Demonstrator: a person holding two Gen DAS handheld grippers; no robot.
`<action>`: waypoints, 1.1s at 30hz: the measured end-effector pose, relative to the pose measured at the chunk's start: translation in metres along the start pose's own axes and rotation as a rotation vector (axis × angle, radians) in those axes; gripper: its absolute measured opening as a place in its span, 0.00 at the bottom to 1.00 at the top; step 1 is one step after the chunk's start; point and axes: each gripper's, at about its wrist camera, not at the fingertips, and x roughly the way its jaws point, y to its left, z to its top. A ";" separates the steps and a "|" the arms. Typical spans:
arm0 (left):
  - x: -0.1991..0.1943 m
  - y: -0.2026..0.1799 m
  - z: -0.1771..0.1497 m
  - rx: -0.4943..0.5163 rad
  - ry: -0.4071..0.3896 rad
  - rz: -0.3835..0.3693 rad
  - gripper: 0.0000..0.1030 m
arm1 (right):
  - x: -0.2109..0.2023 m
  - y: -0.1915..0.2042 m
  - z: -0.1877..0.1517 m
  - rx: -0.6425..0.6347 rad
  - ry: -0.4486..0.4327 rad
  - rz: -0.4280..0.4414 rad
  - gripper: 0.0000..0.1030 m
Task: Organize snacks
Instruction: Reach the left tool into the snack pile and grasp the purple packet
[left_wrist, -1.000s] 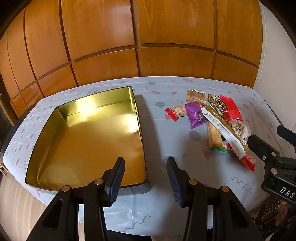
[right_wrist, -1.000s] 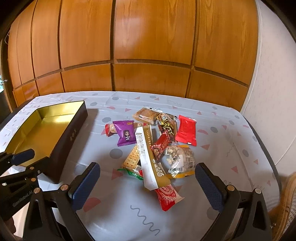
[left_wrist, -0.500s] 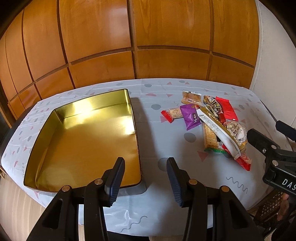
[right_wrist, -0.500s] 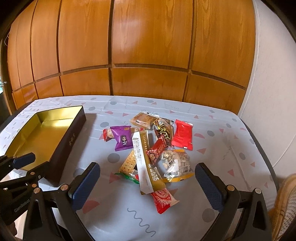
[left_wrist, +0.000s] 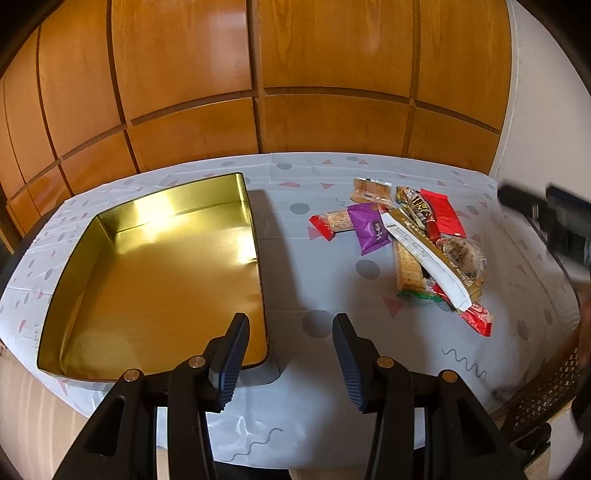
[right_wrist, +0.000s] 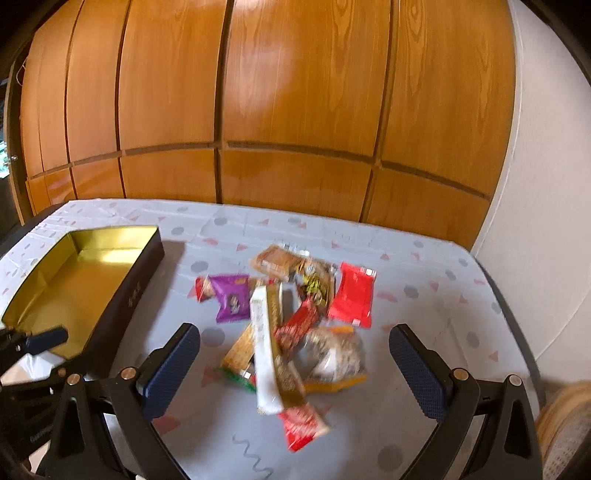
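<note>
1. Nearest the right-wrist camera, the right gripper (right_wrist: 295, 365) hangs above the near edge of the snack pile with its jaws spread wide and nothing between them.

2. Straight ahead of those jaws and below them lies the long white-and-gold foil snack packet (right_wrist: 271, 349). It rests on top of the heap, its long axis running near to far, nearly in line with the gripper's fingers. The open jaws therefore already straddle its narrow width, and I judge that a forward, downward reach would close across it with little turning.

3. Just past its near end lies a small red wrapper (right_wrist: 304, 428); to its left a tan cracker bar in a clear sleeve (right_wrist: 240, 349) slants under it, and to its right sits a clear bag of mixed nuts (right_wrist: 332, 360).

4. Farther on lie a purple sachet (right_wrist: 231, 297), a flat red foil packet (right_wrist: 352, 295) and a brown biscuit pack (right_wrist: 277, 260).

5. The left gripper (left_wrist: 290, 360), jaws parted and empty, hovers over the near right corner of the gold-lined rectangular tin (left_wrist: 147, 258), well apart from the heap, which lies to its right. The right gripper is clearly the nearer one.

6. The tin sits to the left of the heap on the pale patterned tablecloth (right_wrist: 424, 280) with nothing in it, so the sorting looks not yet begun.
</note>
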 end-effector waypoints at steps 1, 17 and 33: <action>0.000 0.000 0.000 -0.002 0.001 -0.014 0.46 | 0.001 -0.004 0.006 -0.003 -0.011 -0.002 1.00; 0.006 -0.009 0.047 0.092 0.050 -0.145 0.41 | 0.121 -0.130 0.067 0.098 0.152 -0.031 1.00; 0.107 -0.052 0.099 0.001 0.202 -0.194 0.25 | 0.147 -0.174 0.046 0.372 0.299 0.075 0.99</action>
